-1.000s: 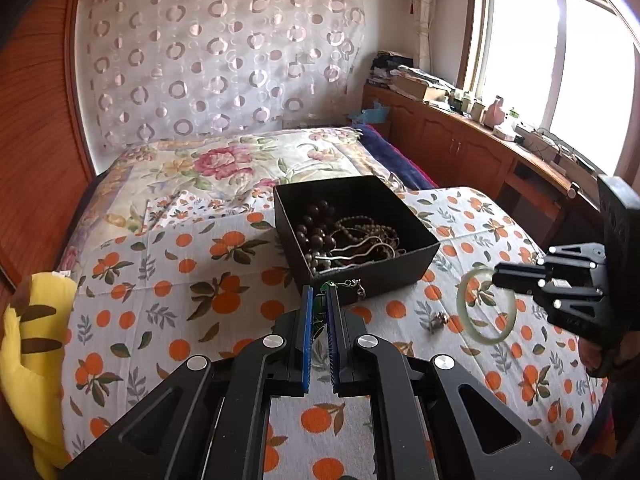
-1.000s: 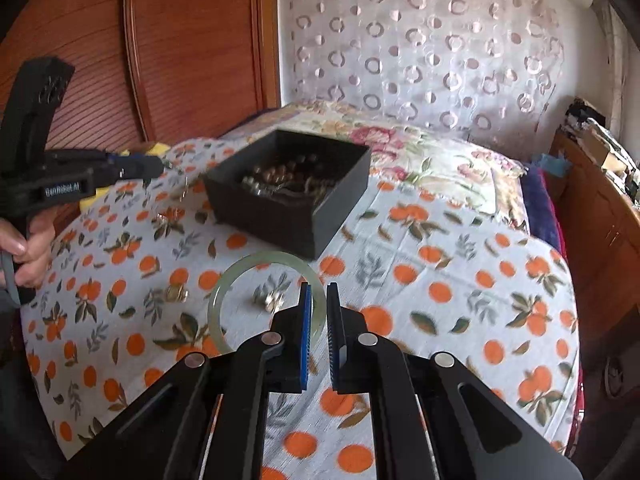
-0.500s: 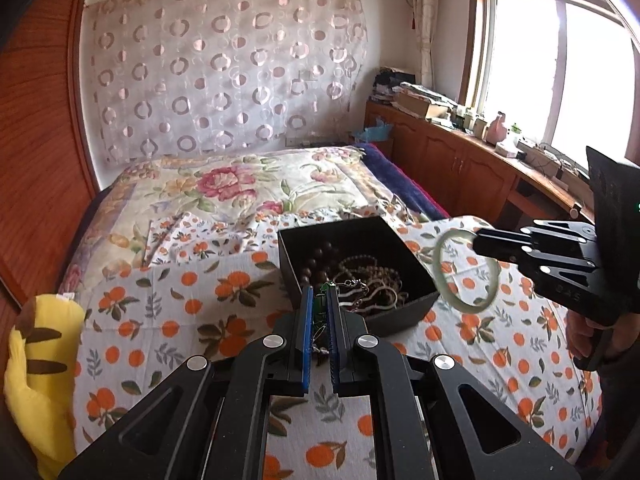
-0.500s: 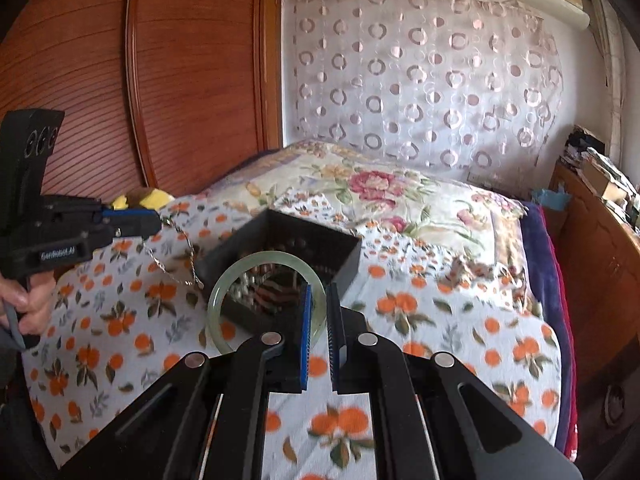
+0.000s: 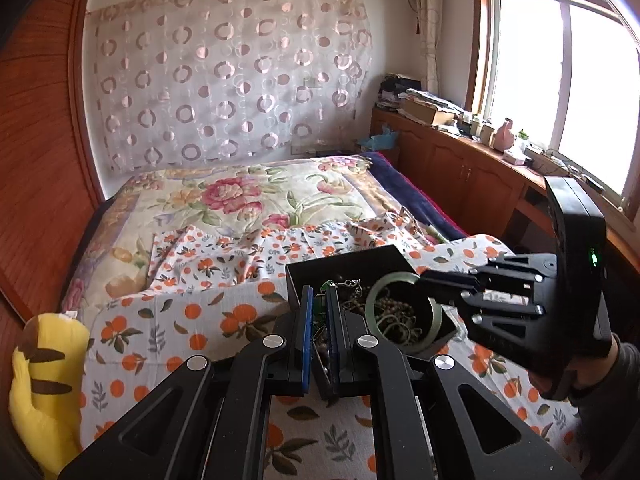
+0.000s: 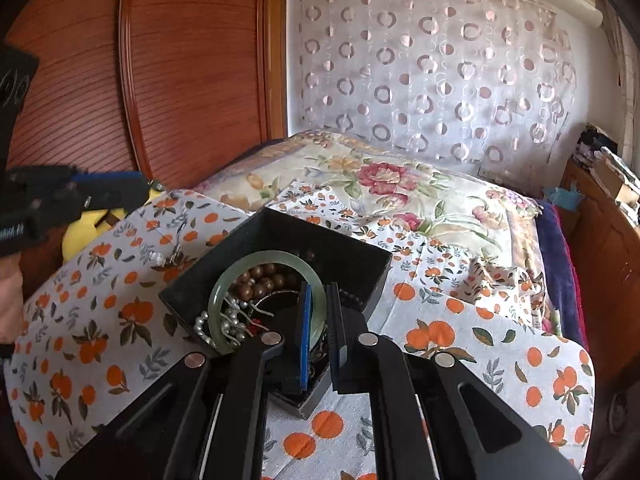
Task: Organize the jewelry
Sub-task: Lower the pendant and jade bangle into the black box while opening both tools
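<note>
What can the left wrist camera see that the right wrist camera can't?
Only the left wrist view shows the bright window and the whole yellow plush toy.

Only the right wrist view shows the brown wooden beads clearly inside the box.

Both show the black box, the green bangle held by the right gripper, the left gripper pinching a chain necklace, and the orange-print sheet.

Both units black, angular linkage arms with silver round screws. Left hand-held gripper (image 5: 318, 320): blue finger pads. Right hand-held gripper (image 6: 320, 320): blue pads, green indicator light on housing. Dark sleeve (image 5: 624, 368) at wrist
</note>
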Demonstrator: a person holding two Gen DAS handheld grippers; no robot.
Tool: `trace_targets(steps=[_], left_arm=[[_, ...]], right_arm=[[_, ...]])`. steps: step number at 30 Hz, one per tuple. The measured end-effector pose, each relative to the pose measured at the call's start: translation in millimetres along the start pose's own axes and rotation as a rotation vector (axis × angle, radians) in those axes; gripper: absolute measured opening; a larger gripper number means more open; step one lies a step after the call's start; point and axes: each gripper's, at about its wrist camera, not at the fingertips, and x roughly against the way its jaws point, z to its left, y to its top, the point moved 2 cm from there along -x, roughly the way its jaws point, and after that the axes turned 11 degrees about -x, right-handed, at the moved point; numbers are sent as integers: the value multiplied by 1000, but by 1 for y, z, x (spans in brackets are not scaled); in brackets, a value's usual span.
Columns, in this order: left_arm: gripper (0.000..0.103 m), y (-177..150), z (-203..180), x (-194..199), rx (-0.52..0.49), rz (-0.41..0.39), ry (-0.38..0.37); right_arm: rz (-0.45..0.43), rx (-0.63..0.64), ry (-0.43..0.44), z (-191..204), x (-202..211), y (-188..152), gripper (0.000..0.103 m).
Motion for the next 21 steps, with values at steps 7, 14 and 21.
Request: trace_targets(steps=[7,14,21], left_arm=[[6,8,0,-18,7,8,-4],[6,15,-6,-37,-9,14,-7],[6,25,-12,-56,-21,23,-28]], right_arm=[[11,-12,16,-2,-3,-5,9],[9,-33,27,-5,-1,-7,12],[-16,-82,-8,-22,9,2,12]])
